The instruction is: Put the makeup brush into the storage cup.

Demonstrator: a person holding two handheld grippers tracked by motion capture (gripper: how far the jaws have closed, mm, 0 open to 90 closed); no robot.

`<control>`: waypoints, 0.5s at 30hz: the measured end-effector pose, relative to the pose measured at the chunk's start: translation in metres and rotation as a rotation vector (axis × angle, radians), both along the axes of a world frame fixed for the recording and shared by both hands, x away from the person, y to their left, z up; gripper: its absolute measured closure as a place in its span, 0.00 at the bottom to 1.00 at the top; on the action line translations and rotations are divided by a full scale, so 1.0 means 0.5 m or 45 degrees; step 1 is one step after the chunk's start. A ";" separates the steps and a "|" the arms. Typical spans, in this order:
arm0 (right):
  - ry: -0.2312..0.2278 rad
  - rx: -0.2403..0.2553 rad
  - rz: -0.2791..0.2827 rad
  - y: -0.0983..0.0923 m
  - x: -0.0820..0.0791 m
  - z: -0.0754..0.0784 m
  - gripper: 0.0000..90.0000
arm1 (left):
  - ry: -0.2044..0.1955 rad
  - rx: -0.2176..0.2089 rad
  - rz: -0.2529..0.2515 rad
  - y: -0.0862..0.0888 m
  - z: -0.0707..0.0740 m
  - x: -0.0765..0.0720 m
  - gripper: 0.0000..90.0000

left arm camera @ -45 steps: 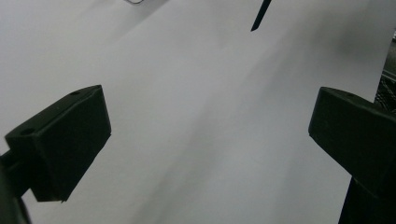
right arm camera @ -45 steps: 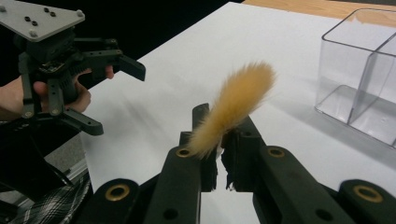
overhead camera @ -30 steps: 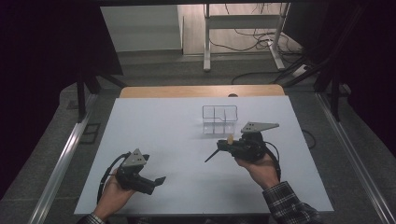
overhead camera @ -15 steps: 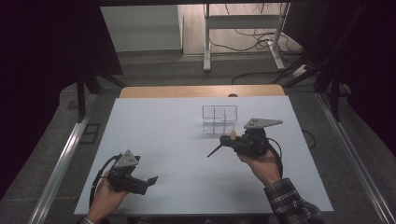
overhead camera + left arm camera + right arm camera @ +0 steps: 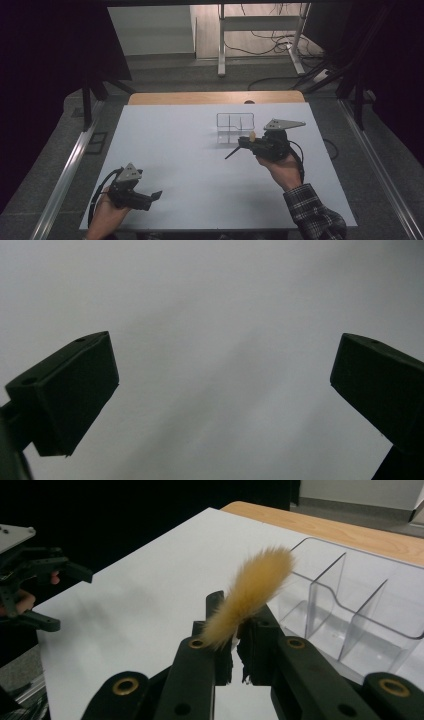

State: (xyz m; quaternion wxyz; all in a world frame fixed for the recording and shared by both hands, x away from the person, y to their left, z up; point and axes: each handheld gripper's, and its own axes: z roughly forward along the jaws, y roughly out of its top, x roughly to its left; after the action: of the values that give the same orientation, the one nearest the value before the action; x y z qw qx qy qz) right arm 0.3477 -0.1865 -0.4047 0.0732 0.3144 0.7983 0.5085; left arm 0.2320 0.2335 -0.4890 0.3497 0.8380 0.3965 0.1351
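my left gripper [image 5: 150, 197] sits at the lower left of the high view, low over the white table [image 5: 175, 145], held in the left hand [image 5: 107, 215]. in the left gripper view its two black jaws stand wide apart with nothing but bare white surface between them, so it is released.

further up and to the right in the high view, my right gripper [image 5: 240, 145] points toward the left of the frame, held in the right hand [image 5: 282, 167] with a plaid sleeve [image 5: 312, 215] behind it. in the right gripper view the jaws are clenched on a make-up brush [image 5: 250, 597]: the tawny bristle tuft rises from between the pads toward the upper right of that frame, tilted, and in the high view the thin dark handle sticks out down-left from the jaws, above the table.

just beyond the brush lies a clear plastic organiser [image 5: 235, 127] with open compartments, standing on the table right of centre in the high view. the bristle tip sits in front of its near wall in the right gripper view; i cannot tell whether they touch.

farthest back, the table's wooden edge [image 5: 215, 97] runs across the frame.
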 end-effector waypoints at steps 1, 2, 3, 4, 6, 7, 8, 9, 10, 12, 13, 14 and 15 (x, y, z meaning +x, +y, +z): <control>-0.002 0.003 -0.006 -0.001 0.002 0.001 0.93 | 0.001 0.000 0.003 0.003 0.000 -0.001 0.00; -0.008 -0.003 -0.016 -0.003 0.008 0.003 0.93 | 0.001 -0.005 0.010 0.006 0.000 -0.003 0.00; -0.008 -0.003 -0.016 -0.003 0.008 0.003 0.93 | 0.003 -0.007 0.014 0.007 0.001 -0.003 0.00; -0.013 -0.008 -0.021 -0.003 0.010 0.004 0.93 | 0.002 -0.012 0.019 0.009 0.001 -0.004 0.00; -0.015 0.000 -0.026 -0.005 0.016 0.005 0.93 | 0.001 -0.016 0.022 0.010 0.001 -0.004 0.00; -0.014 -0.001 -0.033 -0.006 0.018 0.006 0.93 | 0.000 -0.014 0.018 0.009 0.001 -0.004 0.00; -0.019 0.002 -0.037 -0.007 0.022 0.007 0.93 | 0.000 -0.006 0.014 0.008 0.001 -0.004 0.00; -0.019 0.005 -0.040 -0.008 0.025 0.008 0.93 | 0.001 -0.002 0.013 0.007 0.000 -0.003 0.00; -0.021 0.004 -0.044 -0.008 0.028 0.009 0.93 | 0.002 0.000 0.012 0.007 0.000 -0.003 0.00; -0.025 0.004 -0.051 -0.008 0.032 0.011 0.93 | 0.001 0.000 0.013 0.007 0.000 -0.003 0.00; -0.028 0.009 -0.053 -0.009 0.036 0.012 0.93 | 0.000 -0.001 0.013 0.007 0.000 -0.003 0.00; -0.031 0.008 -0.054 -0.009 0.038 0.013 0.93 | -0.002 -0.002 0.014 0.008 0.000 -0.003 0.00; -0.036 0.010 -0.057 -0.009 0.041 0.015 0.93 | -0.003 -0.004 0.015 0.008 0.001 -0.003 0.00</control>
State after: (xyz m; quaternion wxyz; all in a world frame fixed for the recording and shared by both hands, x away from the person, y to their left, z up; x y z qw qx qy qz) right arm 0.3680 -0.1910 -0.3973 0.0946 0.3252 0.7879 0.5143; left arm 0.2307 0.2375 -0.4887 0.3508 0.8349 0.4013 0.1374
